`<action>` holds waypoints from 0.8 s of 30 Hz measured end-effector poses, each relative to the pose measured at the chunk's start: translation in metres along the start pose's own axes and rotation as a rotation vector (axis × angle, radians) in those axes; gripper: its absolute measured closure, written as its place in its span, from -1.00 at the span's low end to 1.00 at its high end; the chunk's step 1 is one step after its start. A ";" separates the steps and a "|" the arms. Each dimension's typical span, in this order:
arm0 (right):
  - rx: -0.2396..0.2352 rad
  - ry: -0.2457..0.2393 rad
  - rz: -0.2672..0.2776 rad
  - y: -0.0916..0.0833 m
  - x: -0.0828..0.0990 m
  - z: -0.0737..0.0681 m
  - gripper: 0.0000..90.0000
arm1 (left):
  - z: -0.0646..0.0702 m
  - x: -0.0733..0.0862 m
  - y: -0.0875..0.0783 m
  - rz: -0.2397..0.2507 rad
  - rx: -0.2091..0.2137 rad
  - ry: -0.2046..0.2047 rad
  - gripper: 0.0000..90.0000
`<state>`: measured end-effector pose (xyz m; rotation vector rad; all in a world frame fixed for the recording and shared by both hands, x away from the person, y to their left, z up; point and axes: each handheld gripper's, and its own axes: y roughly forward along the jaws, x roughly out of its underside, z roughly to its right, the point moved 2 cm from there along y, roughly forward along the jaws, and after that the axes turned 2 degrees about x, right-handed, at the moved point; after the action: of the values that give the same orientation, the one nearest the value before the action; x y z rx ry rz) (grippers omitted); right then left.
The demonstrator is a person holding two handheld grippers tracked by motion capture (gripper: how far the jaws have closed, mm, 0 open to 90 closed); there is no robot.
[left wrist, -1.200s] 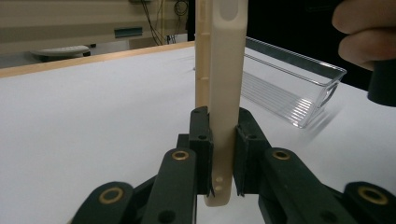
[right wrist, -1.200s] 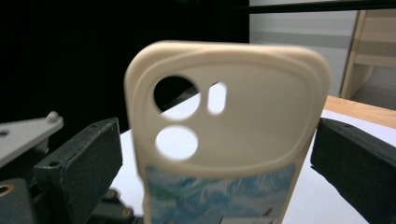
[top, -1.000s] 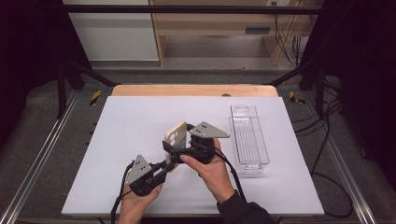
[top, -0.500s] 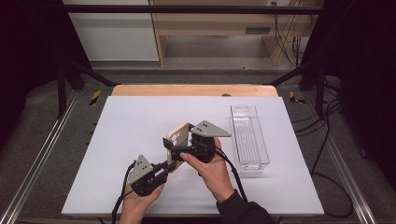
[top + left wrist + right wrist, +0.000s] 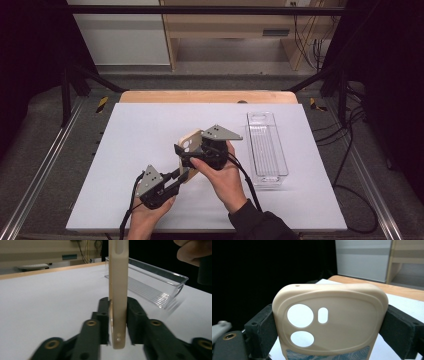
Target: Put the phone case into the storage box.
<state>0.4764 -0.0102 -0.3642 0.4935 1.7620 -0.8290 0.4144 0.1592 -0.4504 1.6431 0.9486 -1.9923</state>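
A beige phone case with round camera holes stands tilted on edge above the white table. My right gripper is shut on it, its pads pressing the case from both side edges. My left gripper sits low at the front left, with the case's lower end edge-on between its jaws. Those jaws have just been opening. The pads now flank the case closely without pressing it.
A clear plastic tray lies lengthwise to the right of the hands, and its ribbed floor appears behind the case in the left gripper view. A wooden strip borders the table's far edge. Black cables trail toward the front edge.
Both hands stay where they were. The left gripper's jaws look slightly wider around the case's lower end than before.
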 end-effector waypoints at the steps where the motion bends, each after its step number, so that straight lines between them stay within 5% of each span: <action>1: 0.005 0.001 -0.001 0.001 -0.001 0.002 -0.75 | -0.001 -0.001 0.000 0.002 -0.004 0.008 0.32; 5: 0.043 0.011 -0.005 0.004 -0.008 0.013 -0.75 | -0.005 -0.002 -0.002 -0.002 -0.021 0.013 -0.15; 11: 0.074 0.016 -0.008 0.006 -0.019 0.025 -0.75 | -0.006 -0.004 -0.006 0.021 -0.056 0.023 -0.50; 24: 0.164 0.031 -0.003 -0.007 -0.050 0.056 -0.75 | -0.031 0.007 -0.031 -0.004 -0.169 0.023 -0.79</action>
<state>0.5247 -0.0529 -0.3254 0.6144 1.7311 -0.9775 0.4136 0.2038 -0.4518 1.5756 1.0966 -1.8444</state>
